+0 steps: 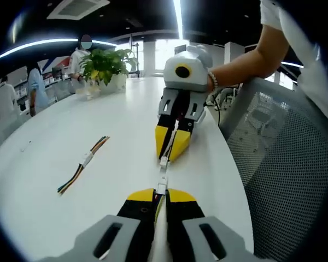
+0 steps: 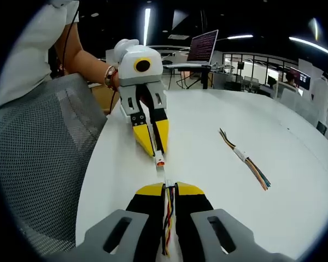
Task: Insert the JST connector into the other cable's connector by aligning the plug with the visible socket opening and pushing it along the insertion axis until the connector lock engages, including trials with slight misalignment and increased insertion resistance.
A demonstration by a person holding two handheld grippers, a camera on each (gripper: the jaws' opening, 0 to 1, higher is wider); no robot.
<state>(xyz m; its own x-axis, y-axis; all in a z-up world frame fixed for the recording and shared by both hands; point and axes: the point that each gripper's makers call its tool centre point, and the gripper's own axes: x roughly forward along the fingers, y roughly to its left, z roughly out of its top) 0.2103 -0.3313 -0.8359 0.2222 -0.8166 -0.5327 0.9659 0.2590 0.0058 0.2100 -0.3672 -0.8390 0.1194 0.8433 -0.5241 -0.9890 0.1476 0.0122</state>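
Left gripper: yellow-tipped jaws narrow, clamped on a cable whose white plug juts just past the tips. In the right gripper view this same tool comes in from the left, tilted down to the table, with an orange-marked connector end at its tips.

Right gripper: jaws narrow, pinching a cable of red, yellow and dark wires that runs back between them; its white socket lies just ahead. In the left gripper view it faces the camera, held by a hand with a bracelet.

Plug and socket: end to end on the table near its chair-side edge, between the two tools. Whether they are fully seated cannot be told.

Spare cable: multicolour, white band at the middle, lying loose and well apart towards the table's middle; also at.

Mesh chair: beside the table edge.

Far: potted plant at the far edge in the left gripper view; a lit screen beyond the table in the right gripper view.
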